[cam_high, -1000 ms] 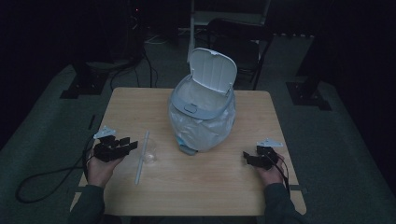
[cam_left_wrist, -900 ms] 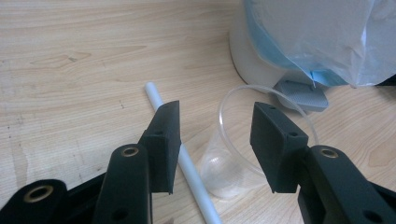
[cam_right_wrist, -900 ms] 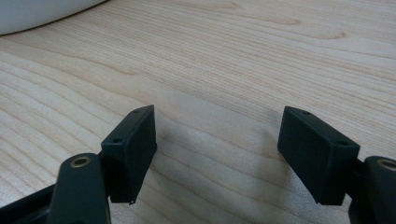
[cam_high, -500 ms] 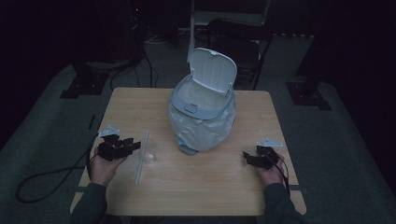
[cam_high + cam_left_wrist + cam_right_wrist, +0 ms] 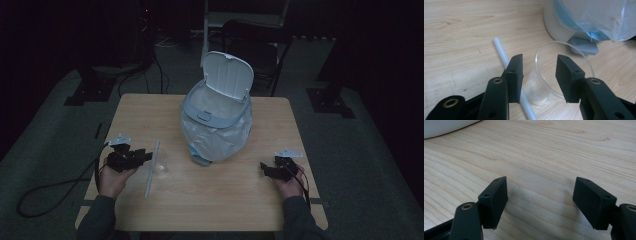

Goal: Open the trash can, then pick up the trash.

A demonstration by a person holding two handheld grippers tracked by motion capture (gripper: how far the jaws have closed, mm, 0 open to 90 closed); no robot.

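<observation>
In the high view, a clear plastic cup (image 5: 161, 166) is seen lying on its side on the light wooden surface (image 5: 210, 205), just beside a long white plastic straw (image 5: 151, 161) and to the left of a pale blue flip-lid waste bin lined with a translucent bag (image 5: 216, 120); the left hand-held gripper (image 5: 145, 156) is placed close against the cup, while the right hand-held gripper (image 5: 263, 167) is rested well apart near the right edge. In the left gripper view, the cup (image 5: 554, 75) is framed between the jaws, which have just been closing; a gap appears to remain on both sides, though contact at the far pad cannot be ruled out, and the straw (image 5: 506, 62) is passed under the left jaw. In the right gripper view, the right hand-held gripper (image 5: 540, 202) is held spread over bare wood. The step in hand is judged to be the grasp of the cup; next, the jaws must be closed on its wall gently, the straw left out.
</observation>
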